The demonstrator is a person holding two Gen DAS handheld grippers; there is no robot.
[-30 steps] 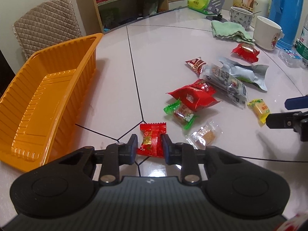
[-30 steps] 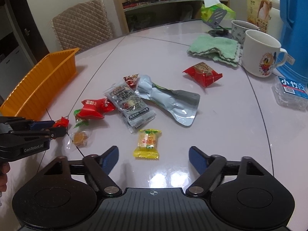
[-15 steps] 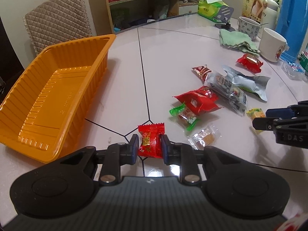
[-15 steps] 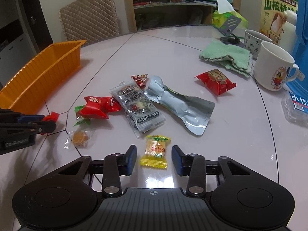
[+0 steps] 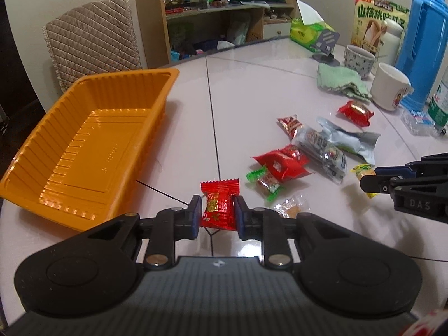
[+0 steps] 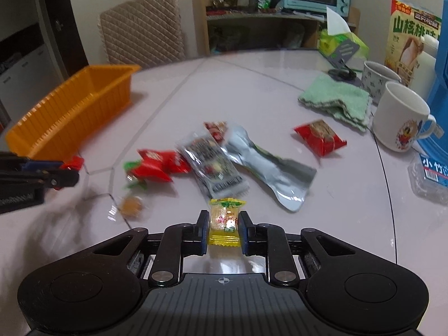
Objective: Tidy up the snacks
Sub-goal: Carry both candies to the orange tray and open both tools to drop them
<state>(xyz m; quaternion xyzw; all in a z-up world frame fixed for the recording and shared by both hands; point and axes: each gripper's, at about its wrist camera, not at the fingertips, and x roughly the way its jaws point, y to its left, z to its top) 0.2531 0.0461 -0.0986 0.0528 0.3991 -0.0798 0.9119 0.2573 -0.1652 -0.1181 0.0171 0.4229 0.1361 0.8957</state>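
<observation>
Left tongs (image 5: 217,212) clamped on red candy (image 5: 219,205); right tongs (image 6: 223,229) clamped on yellow candy (image 6: 224,221); slick wrappers could slip before orange tray (image 5: 92,142).

We count two hand-held grippers, the left hand-held gripper (image 5: 217,209) and the right hand-held gripper (image 6: 223,224), and each one holds one snack: one red candy (image 5: 219,208) and one yellow candy (image 6: 224,221). Loose on the tabletop (image 5: 246,92) we count seven more snacks: four red packets (image 5: 282,163), one green-ended candy (image 5: 264,182), one clear-wrapped sweet (image 5: 291,207), one clear printed packet (image 5: 322,151), plus one silver pouch (image 5: 350,140). Towards the left edge we see one orange tray (image 5: 92,140). Along the far right edge we count two mugs (image 5: 390,89), one green cloth (image 5: 340,79) and one blue jug (image 5: 422,47).
</observation>
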